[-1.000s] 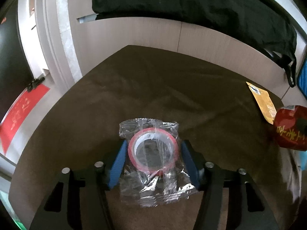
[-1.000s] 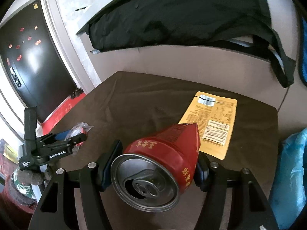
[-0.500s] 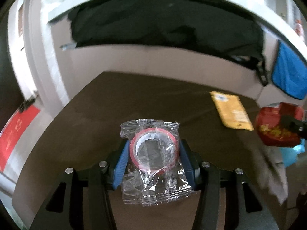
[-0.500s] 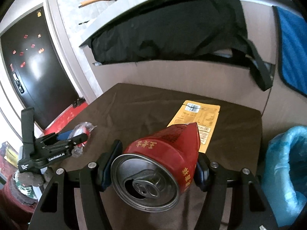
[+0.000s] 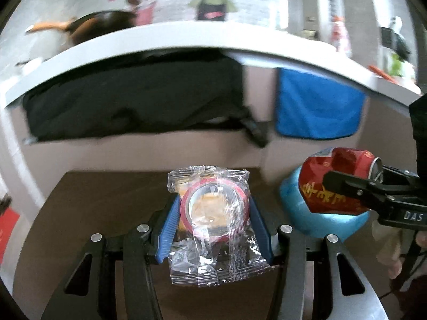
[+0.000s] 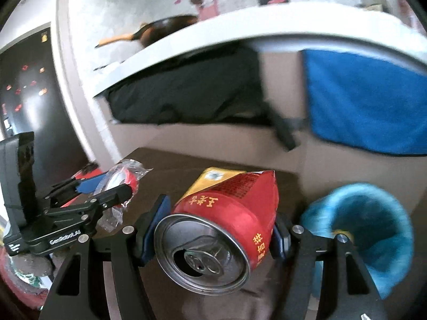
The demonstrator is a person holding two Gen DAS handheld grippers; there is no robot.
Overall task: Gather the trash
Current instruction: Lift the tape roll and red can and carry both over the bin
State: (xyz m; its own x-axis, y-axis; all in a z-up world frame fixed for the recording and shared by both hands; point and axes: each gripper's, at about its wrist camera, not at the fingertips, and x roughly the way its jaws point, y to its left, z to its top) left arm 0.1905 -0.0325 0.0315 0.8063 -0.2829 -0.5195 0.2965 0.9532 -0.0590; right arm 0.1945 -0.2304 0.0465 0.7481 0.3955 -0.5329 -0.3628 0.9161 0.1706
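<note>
brown table [image 6: 165,165] lies below us; left of the blue bin [image 6: 373,226], our right gripper [image 6: 213,229] clamps the crushed can [image 6: 226,213], our left gripper [image 5: 213,213] grips wrapped tape [image 5: 214,208].

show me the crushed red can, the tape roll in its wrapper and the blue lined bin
crushed red can [image 6: 226,213], right wrist view, on its red side wall
tape roll in its wrapper [image 5: 214,208], left wrist view, on the roll's centre
blue lined bin [image 6: 373,229], right wrist view, on the liner's inside

One crushed red can [image 6: 226,218] sits in the right claw [image 6: 213,229], one wrapped tape roll [image 5: 216,208] in the left claw [image 5: 213,213], one yellow packet [image 6: 210,178] beyond the can, one blue-lined bin [image 6: 373,229] right of it.
</note>
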